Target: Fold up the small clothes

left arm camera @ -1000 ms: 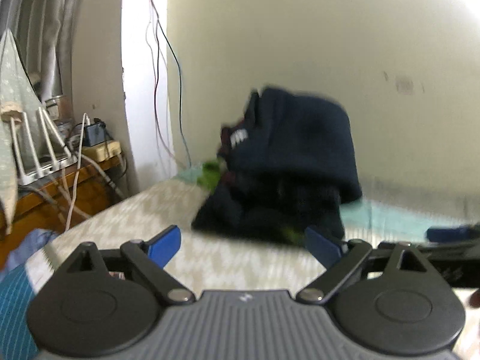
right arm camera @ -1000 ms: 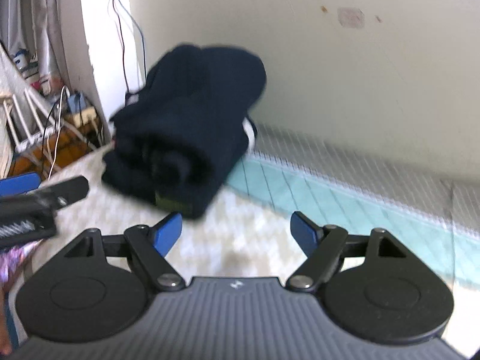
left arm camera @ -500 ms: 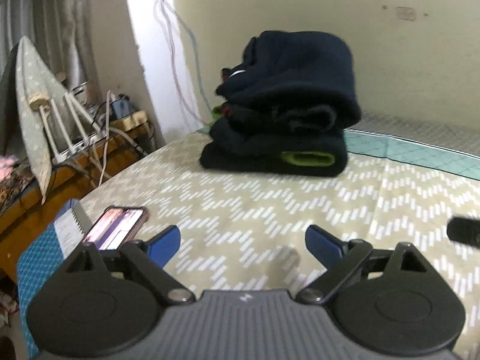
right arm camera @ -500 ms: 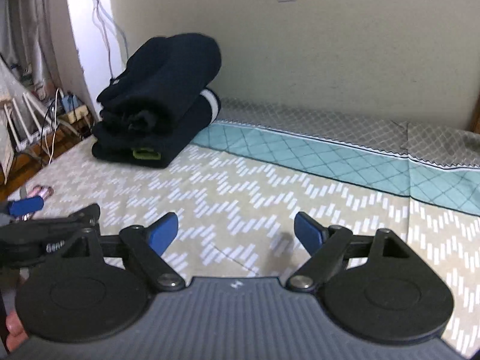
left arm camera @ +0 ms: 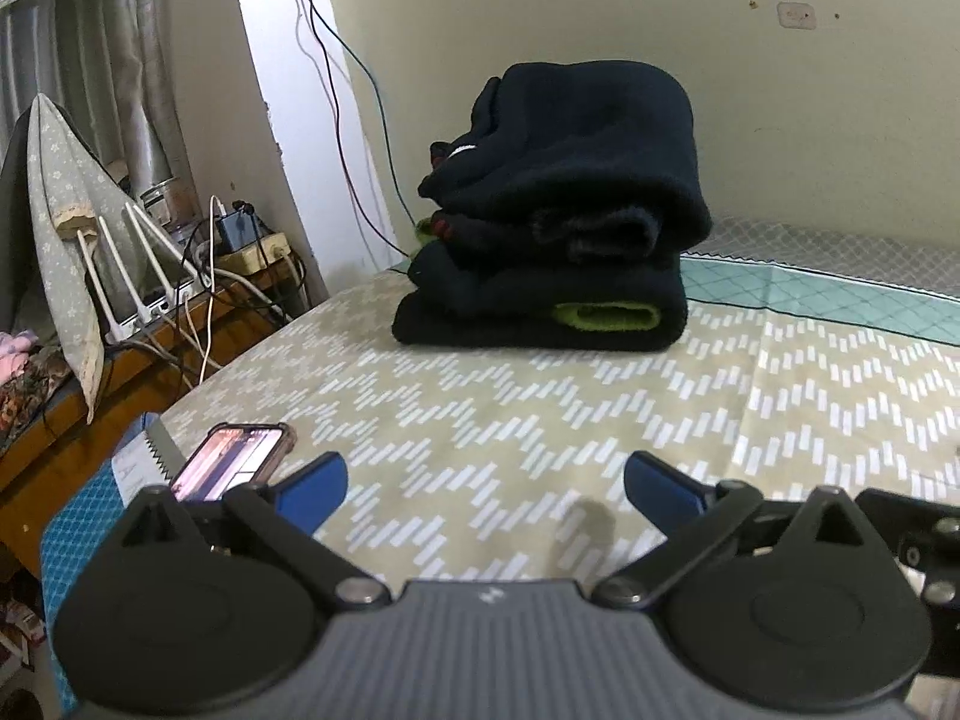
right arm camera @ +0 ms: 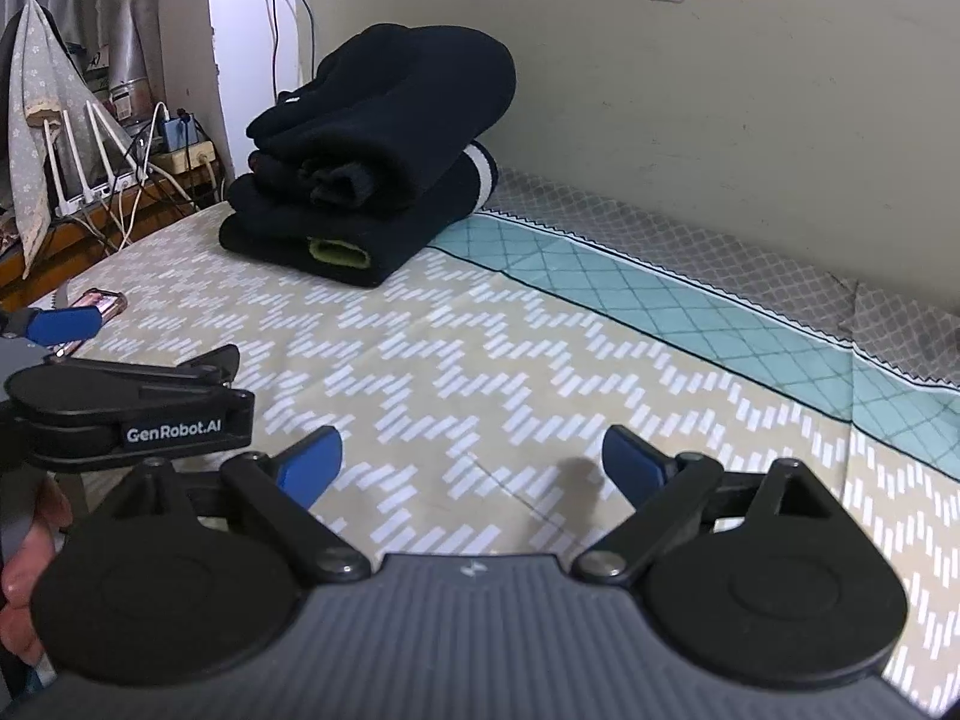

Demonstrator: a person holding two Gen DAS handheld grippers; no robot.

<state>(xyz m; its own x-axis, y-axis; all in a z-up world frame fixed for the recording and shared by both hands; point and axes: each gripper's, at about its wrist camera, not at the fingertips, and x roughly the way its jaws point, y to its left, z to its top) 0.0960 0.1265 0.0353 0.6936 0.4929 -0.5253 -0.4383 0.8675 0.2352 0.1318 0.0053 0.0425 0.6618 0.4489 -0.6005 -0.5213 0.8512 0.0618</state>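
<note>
Clothes: the stack of folded clothes (left arm camera: 558,228) sits at the far corner of the bed, close to the wall; dark garments lie one on another, a green lining showing in the lowest fold; the corner probably serves to keep finished pieces clear of the working space
Left gripper: the left gripper (left arm camera: 485,489) hangs over bare sheet, well apart from the stack; its jaws are opening, already wide, with nothing between them
Right gripper: the right gripper (right arm camera: 471,459) hangs just beside the left one, also over bare sheet; its jaws are opening, nothing between them; a hand (right arm camera: 24,570) shows at the picture's left edge
Progress: no unfolded garment is in view; a judgement only, that the stack looks finished
Surface: the bed sheet (left arm camera: 600,420) is beige with white dashes, a teal band nearer the wall; a phone (left arm camera: 231,461) lies at its near left edge
Room: a plain wall (right arm camera: 720,120) behind; a router (left arm camera: 144,264), cables and a plug strip on a wooden shelf to the left
</note>
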